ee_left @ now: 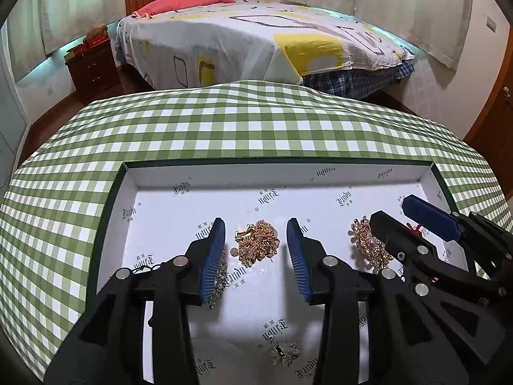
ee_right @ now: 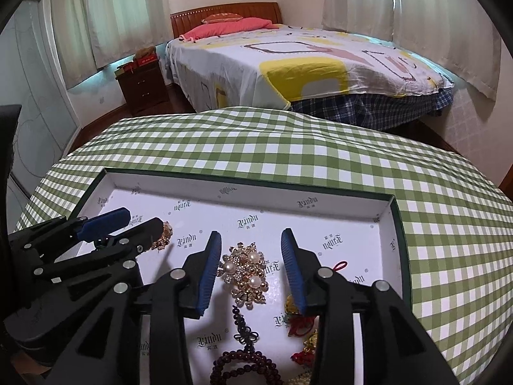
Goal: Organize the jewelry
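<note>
The left gripper point(ee_left: 256, 250) hangs over the white tray point(ee_left: 288, 178) with its jaws apart and nothing pressed between the pads; a heap of gold chain point(ee_left: 256, 240) lies on the tray floor in the gap, touching neither finger; a small silvery piece point(ee_left: 218, 284) sits right against the left finger, and another silvery piece point(ee_left: 283, 353) lies nearer. The right gripper point(ee_right: 251, 266) is likewise released, straddling a pearl brooch point(ee_right: 245, 271) that rests flat on the tray; a string of dark beads point(ee_right: 243, 346) lies just near of it, and a tangle of red cord and gold charms point(ee_right: 299, 320) sits by the right finger.

The risks from here, as I judge them: closing on the chain could catch only a few links, so the heap trails and drops on lifting; the left finger could drag the silvery piece along with it; the brooch is flat and knobbly, so the pads could skid off it or tip it; the right finger might snag the red cord; and the two grippers work close together, so a sideways move could knock them together.
</note>
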### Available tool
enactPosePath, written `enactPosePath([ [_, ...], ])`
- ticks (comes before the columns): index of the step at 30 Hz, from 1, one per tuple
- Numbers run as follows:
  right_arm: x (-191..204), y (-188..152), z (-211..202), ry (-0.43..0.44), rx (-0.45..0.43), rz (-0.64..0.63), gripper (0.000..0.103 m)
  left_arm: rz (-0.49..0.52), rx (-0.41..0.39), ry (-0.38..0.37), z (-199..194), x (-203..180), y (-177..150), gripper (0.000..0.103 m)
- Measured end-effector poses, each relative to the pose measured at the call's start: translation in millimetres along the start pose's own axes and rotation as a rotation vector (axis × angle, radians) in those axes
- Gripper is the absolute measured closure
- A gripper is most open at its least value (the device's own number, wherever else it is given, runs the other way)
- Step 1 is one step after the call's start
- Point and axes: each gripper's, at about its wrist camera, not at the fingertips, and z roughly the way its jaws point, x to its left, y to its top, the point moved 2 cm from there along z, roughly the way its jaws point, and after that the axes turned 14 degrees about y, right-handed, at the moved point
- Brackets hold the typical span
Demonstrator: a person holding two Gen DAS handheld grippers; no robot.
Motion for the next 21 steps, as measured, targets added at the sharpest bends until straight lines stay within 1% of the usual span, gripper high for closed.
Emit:
enactPosePath([
  [2,-0.8,-0.5,-1.4,-0.001,-0.006,0.005,0.061,-0.008,0.005,0.0,-0.2,2.2,-0.4,0.056],
  [3,-1.4,-0.6,-2.6,-0.003,-0.012,0.008,0.059,-0.017,0.006,-0.003,-0.7,4.4,-0.4,0.055],
  [5,-1.9,-0.5,-5.1,-0.012,-0.023,0.009,0.051,-0.028,0.008,-0.016,-2.1,8.3,-1.2,0.05],
  [6,-2.6,-0.3,-6.5,-0.019,-0.028,0.009,0.049,-0.032,0.009,-0.018,-2.5,10.0,-1.4,0.048],
  [8,-4.3,-0.7,-9.8,-0.029,-0.038,0.008,0.043,-0.039,0.009,-0.015,-3.9,14.0,-2.1,0.039],
  [9,-4.9,-0.8,-11.0,-0.034,-0.041,0.006,0.039,-0.043,0.006,-0.015,-5.1,16.4,-2.7,0.037],
  [11,-6.6,-1.7,-14.6,-0.047,-0.048,0.005,0.033,-0.049,0.0,-0.015,-7.4,19.7,-3.7,0.029],
  [14,-8.5,-3.2,-19.9,-0.053,-0.057,0.005,0.029,-0.056,-0.009,-0.016,-10.9,22.5,-4.3,0.021],
  [17,-8.2,-5.2,-25.8,-0.065,-0.068,-0.002,0.024,-0.05,-0.026,-0.021,-18.0,26.2,-6.1,0.016],
  [19,-8.3,-6.5,-29.8,-0.074,-0.076,-0.006,0.023,-0.043,-0.043,-0.016,-23.3,28.0,-7.2,0.013],
  [21,-8.1,-8.2,-33.7,-0.074,-0.083,-0.002,0.023,-0.041,-0.061,-0.004,-29.5,29.8,-9.4,0.013],
])
